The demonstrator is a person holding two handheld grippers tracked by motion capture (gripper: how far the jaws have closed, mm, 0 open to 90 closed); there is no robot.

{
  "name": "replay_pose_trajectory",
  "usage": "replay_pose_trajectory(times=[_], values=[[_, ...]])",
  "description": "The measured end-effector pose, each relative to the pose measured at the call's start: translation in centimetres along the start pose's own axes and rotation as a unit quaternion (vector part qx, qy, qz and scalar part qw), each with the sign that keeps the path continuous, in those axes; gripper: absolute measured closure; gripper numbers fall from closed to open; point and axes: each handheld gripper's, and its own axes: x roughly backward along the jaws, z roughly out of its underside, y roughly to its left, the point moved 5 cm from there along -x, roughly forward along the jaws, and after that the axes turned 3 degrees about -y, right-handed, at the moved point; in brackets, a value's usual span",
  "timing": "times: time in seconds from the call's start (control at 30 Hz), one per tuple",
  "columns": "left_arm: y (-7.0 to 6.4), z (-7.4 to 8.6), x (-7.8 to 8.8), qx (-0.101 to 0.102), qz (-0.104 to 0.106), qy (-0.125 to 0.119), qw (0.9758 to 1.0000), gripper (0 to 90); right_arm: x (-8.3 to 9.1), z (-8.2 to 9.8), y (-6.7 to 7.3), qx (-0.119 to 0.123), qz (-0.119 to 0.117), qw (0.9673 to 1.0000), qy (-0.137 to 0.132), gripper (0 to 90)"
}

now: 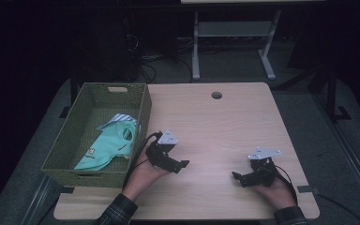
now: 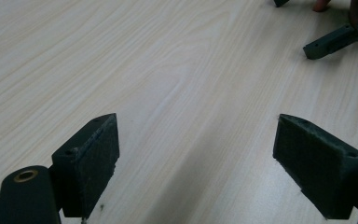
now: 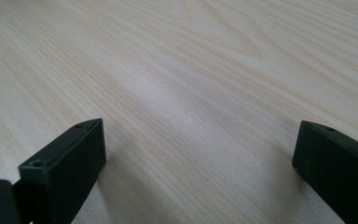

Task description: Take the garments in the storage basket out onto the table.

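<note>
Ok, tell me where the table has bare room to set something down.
Most of the wooden table is bare: the wide stretch from the green basket across to the right edge, back to the cable hole, and the strip between the left gripper and right gripper. The crowded part is the basket, holding a mint garment.

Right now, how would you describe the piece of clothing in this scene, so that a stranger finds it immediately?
Start from the light wooden table and go to the olive-green woven basket on its left edge. The mint-green garment lies crumpled on the basket floor. It is the only coloured fabric there, with a striped collar and a small patch.
</note>
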Motion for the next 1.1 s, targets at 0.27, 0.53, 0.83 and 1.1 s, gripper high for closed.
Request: replay_pose_trajectory(times=[0.27, 0.53, 0.83, 1.1], values=[[-0.1, -0.9, 0.8, -0.006, -0.001, -0.004, 1.0000, 14.2, 0.0, 0.0, 0.0, 0.000, 0.000, 1.0000, -0.001, 2.3], [-0.3, -1.6, 1.5, -0.012, 0.008, -0.005, 0.9999, 14.2, 0.0, 0.0, 0.0, -0.001, 0.000, 1.0000, 0.000, 2.3], [-0.1, -2.5, 2.1, -0.017, 0.015, -0.014, 0.9997, 14.2, 0.0, 0.0, 0.0, -0.001, -0.001, 1.0000, -0.001, 2.3], [0.2, -3.0, 2.2, -0.019, 0.025, -0.015, 0.9994, 14.2, 0.0, 0.0, 0.0, -0.001, 0.000, 1.0000, -0.001, 2.3]])
